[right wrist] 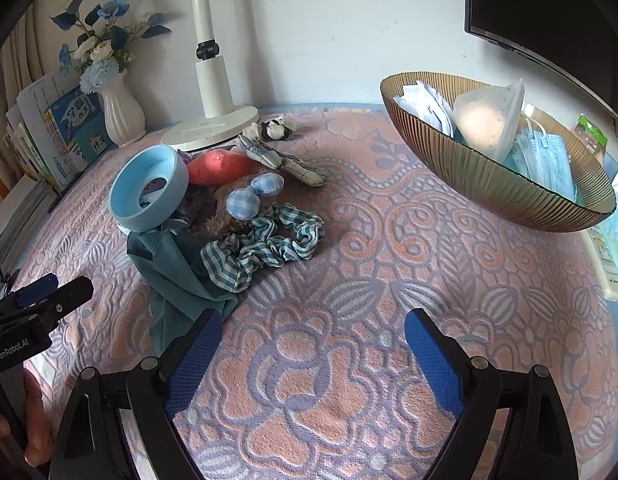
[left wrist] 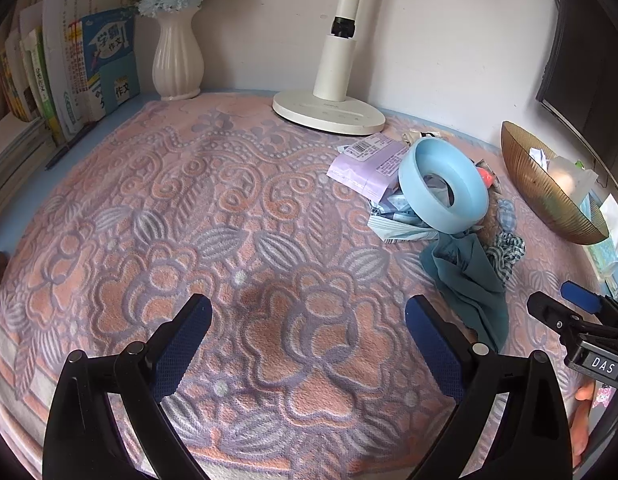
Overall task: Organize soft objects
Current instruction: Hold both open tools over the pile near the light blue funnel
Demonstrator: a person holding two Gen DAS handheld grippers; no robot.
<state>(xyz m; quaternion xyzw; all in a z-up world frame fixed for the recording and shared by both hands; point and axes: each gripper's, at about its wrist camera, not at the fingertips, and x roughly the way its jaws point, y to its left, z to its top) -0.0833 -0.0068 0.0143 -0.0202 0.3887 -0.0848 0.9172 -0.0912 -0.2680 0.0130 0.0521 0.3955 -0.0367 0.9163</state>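
Observation:
A pile of soft things lies on the patterned towel [right wrist: 349, 360]. It holds a teal cloth [right wrist: 177, 268], a checked scrunchie [right wrist: 265, 240], a blue gingham dumbbell toy [right wrist: 253, 194], an orange-red soft piece [right wrist: 217, 168] and a striped fabric fish [right wrist: 281, 158]. A pale blue ring [right wrist: 149, 188] leans on top of the pile. My right gripper [right wrist: 313, 320] stands open and empty, just right of the teal cloth's near end. My left gripper [left wrist: 309, 312] is open over bare towel, with the teal cloth [left wrist: 469, 280] and blue ring [left wrist: 443, 186] to its right.
A ribbed gold bowl [right wrist: 489, 188] with masks and paper stands at the back right. A white lamp base [left wrist: 329, 112], a vase [left wrist: 177, 60] and books [left wrist: 69, 72] line the back wall. A lilac packet [left wrist: 369, 164] lies beside the ring. A remote [right wrist: 605, 256] lies at the right edge.

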